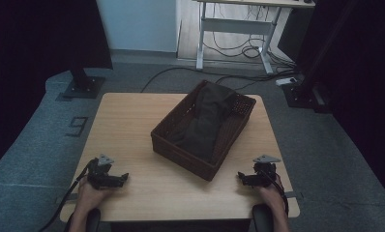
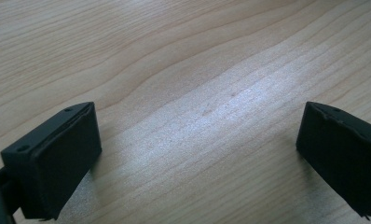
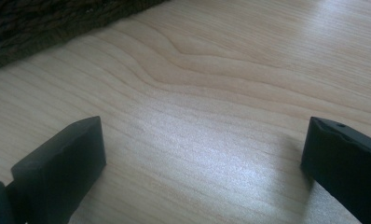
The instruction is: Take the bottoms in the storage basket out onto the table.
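Start position: both grippers parked on the table, nothing picked up yet.

Left gripper (image 1: 124,178) sits at lower left of the high view, right gripper (image 1: 241,177) at lower right, each resting in a hand on the wooden table (image 1: 127,125); jaws of both spread wide, bare wood between them in both gripper views. Dark cloth (image 1: 207,121) lies draped lengthwise in the brown wicker basket (image 1: 181,157), centre frame, its far end over the basket's upper rim. Basket corner shows at upper left of the right gripper view. Judged step: pre-reach. Next move probably calls for lifting a gripper over the near rim and down onto a fold of cloth before pinching.
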A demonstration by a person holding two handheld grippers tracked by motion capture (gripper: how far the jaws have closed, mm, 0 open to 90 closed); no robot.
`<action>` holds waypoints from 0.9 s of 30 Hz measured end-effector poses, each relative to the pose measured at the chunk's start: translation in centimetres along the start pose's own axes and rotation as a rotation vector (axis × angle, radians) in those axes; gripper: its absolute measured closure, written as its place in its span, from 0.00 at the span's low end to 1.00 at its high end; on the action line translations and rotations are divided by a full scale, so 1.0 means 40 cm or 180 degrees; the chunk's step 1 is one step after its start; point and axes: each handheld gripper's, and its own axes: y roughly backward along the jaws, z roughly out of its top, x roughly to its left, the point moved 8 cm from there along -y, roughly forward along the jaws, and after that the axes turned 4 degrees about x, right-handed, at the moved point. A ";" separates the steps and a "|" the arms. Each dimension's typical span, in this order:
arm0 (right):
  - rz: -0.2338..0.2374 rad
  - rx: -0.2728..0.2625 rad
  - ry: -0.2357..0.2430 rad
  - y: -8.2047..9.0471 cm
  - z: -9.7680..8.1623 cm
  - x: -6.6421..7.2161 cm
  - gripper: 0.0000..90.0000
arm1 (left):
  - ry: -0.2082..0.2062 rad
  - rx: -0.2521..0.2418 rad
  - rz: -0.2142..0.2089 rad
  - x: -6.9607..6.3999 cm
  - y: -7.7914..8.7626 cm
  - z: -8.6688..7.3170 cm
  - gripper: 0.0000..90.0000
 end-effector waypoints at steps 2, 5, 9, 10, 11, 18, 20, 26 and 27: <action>-0.0004 0.0048 -0.0001 0.002 -0.001 -0.001 0.00 | 0.0095 -0.0005 0.0076 -0.007 0.000 0.000 0.00; -0.0022 0.0088 0.0017 0.006 -0.002 -0.005 0.00 | 0.0039 -0.0002 0.0038 -0.030 -0.001 0.002 0.00; -0.0070 0.0022 0.0069 0.025 0.014 0.000 0.00 | -0.0012 0.0002 -0.0015 -0.032 -0.005 0.006 0.00; -0.0070 0.0022 0.0069 0.025 0.014 0.000 0.00 | -0.0012 0.0002 -0.0015 -0.032 -0.005 0.006 0.00; -0.0056 -0.0069 0.0086 0.040 0.031 0.006 0.00 | 0.0002 0.0004 -0.0006 -0.027 -0.006 0.007 0.00; 0.0138 -0.0236 0.0051 0.103 0.109 0.030 0.00 | 0.0032 -0.0003 0.0013 -0.008 -0.015 0.019 0.00; 0.0193 -0.0292 0.0018 0.120 0.131 0.036 0.00 | 0.0017 -0.0003 -0.0001 0.001 -0.018 0.023 0.00; 0.0189 -0.0284 0.0038 0.144 0.188 0.051 0.00 | -0.0029 -0.0001 -0.0036 0.013 -0.019 0.025 0.00; 0.0202 -0.0292 0.0031 0.145 0.198 0.055 0.00 | -0.0035 -0.0001 -0.0042 0.013 -0.019 0.025 0.00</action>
